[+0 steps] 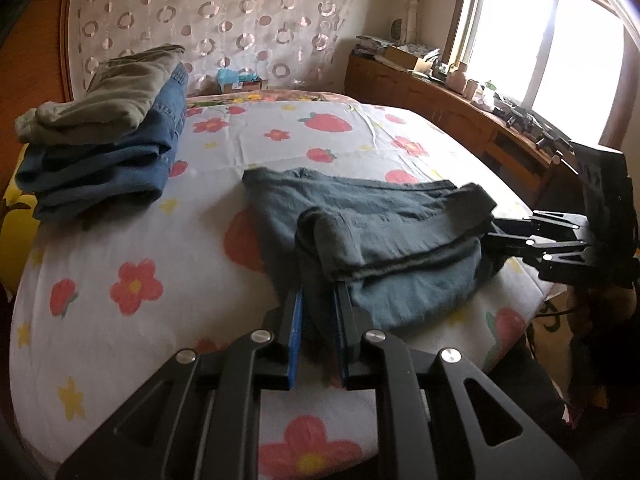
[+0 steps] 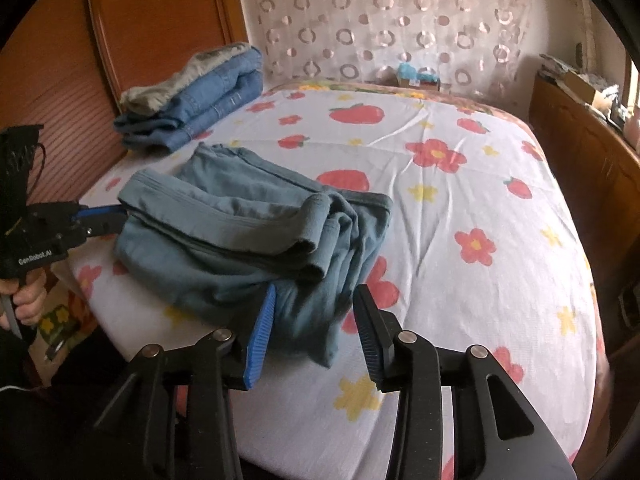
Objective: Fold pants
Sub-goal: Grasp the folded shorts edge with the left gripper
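Observation:
Grey-blue pants [image 1: 380,236] lie folded in a loose bundle on the flowered bed sheet [image 1: 120,240], near the bed's front edge. My left gripper [image 1: 318,300] is shut on the near edge of the pants. It also shows at the left of the right wrist view [image 2: 116,220], pinching the bundle's left end. My right gripper [image 2: 316,300] is open, its fingers on either side of the bundle's near corner [image 2: 304,320], with fabric between them. It shows in the left wrist view [image 1: 492,230] at the bundle's right end.
A stack of folded blue jeans [image 1: 108,168] with olive pants [image 1: 104,96] on top sits at the bed's far left by the wooden headboard [image 2: 160,20]. A cluttered wooden cabinet [image 1: 460,108] runs along the right under the window. A small box [image 1: 240,80] stands beyond the bed.

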